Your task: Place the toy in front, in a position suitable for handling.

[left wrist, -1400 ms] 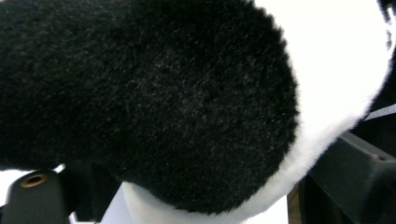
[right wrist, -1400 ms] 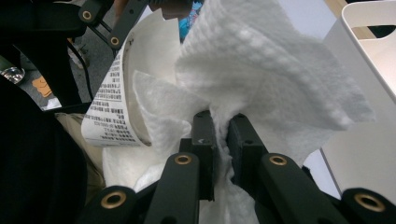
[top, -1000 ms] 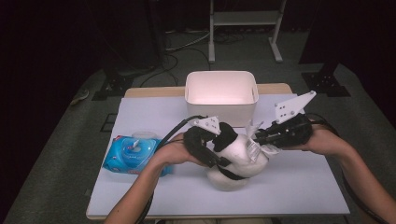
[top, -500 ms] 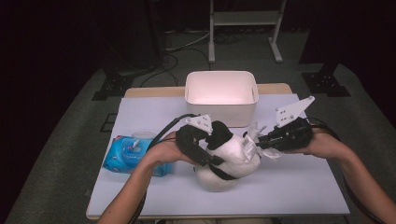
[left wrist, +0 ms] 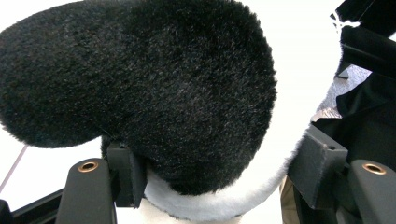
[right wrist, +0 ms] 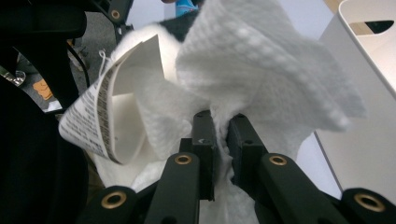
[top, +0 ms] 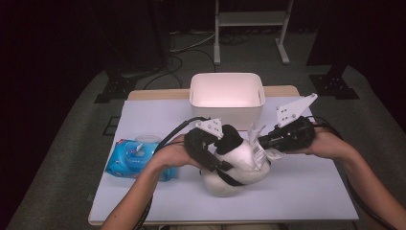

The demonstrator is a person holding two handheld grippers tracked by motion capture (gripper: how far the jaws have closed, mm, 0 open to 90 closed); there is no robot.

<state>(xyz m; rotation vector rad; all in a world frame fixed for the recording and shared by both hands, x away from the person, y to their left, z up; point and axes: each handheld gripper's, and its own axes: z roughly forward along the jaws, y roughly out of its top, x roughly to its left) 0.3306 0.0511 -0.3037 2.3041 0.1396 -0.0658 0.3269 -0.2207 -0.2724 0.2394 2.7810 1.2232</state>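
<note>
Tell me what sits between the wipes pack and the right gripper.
In the high view, the plush toy, held by the left gripper, lies between the wipes pack and the right gripper, which pinches a white wipe.

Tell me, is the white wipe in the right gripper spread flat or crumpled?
Crumpled. In the right gripper view the white wipe bunches in folds above the right gripper, whose jaws pinch it, against the plush toy.
</note>
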